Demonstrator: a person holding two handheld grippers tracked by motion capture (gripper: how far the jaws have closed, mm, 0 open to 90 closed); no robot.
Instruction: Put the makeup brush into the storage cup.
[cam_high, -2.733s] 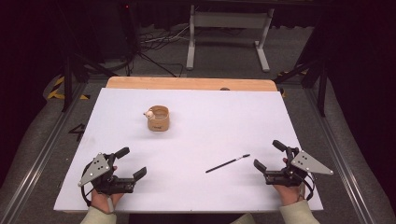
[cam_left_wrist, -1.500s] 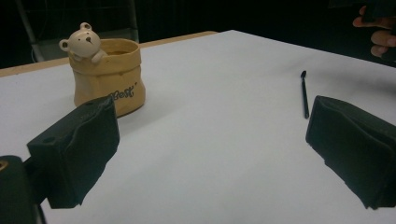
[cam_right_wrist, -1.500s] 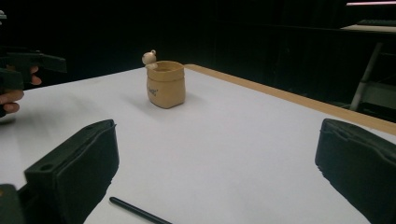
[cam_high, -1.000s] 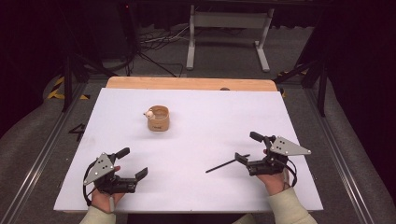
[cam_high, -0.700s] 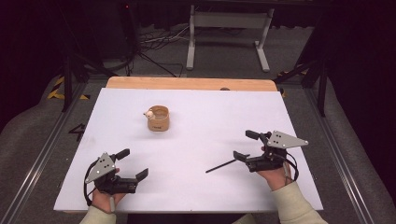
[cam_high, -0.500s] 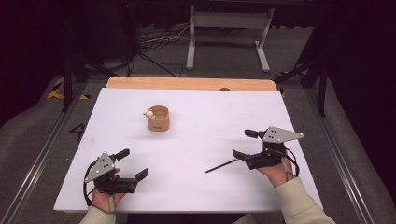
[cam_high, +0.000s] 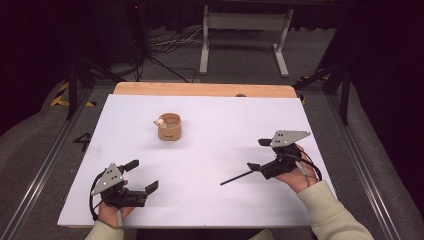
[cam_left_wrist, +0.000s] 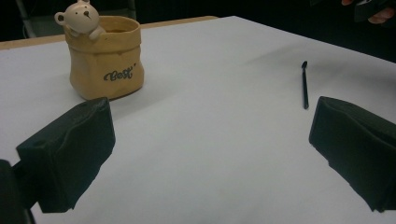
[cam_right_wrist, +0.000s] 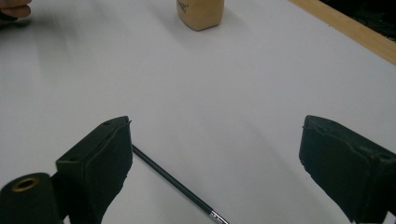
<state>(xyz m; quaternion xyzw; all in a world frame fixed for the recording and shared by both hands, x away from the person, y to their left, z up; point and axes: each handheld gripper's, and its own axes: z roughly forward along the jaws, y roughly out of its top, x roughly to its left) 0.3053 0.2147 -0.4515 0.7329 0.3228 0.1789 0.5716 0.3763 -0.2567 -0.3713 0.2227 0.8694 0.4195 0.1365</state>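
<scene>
Broadly, a white rectangular desk (cam_high: 210, 145) with a bare wooden strip along its far edge takes up the middle of the high view, standing on grey carpeted floor (cam_high: 30, 145) with a pale metal stand (cam_high: 245, 30) beyond it.

On the near left, the left hand-held gripper (cam_high: 142, 176) rests low on the desk in the person's left hand (cam_high: 112, 212), a grey three-cornered plate on top. Its black jaws are spread wide, with bare white surface between them in the left gripper view.

On the near right, the right hand-held gripper (cam_high: 259, 155) is carried in the right hand (cam_high: 295, 175), which comes out of a light sleeve (cam_high: 335, 215). Its jaws are also spread wide and hold nothing, having just closed a little.

Left of centre and toward the far side stands a small tan ceramic pot shaped like a sack (cam_high: 169, 127), upright, with a pale bear figure on its rim and dark lettering on its front.

A thin black stick-like pen (cam_high: 236, 177) lies flat on the desk, near side, right of centre. In the right gripper view it runs slantwise from behind the left-hand jaw toward the bottom edge, lying between the spread jaws with no pad pressing on it.
</scene>
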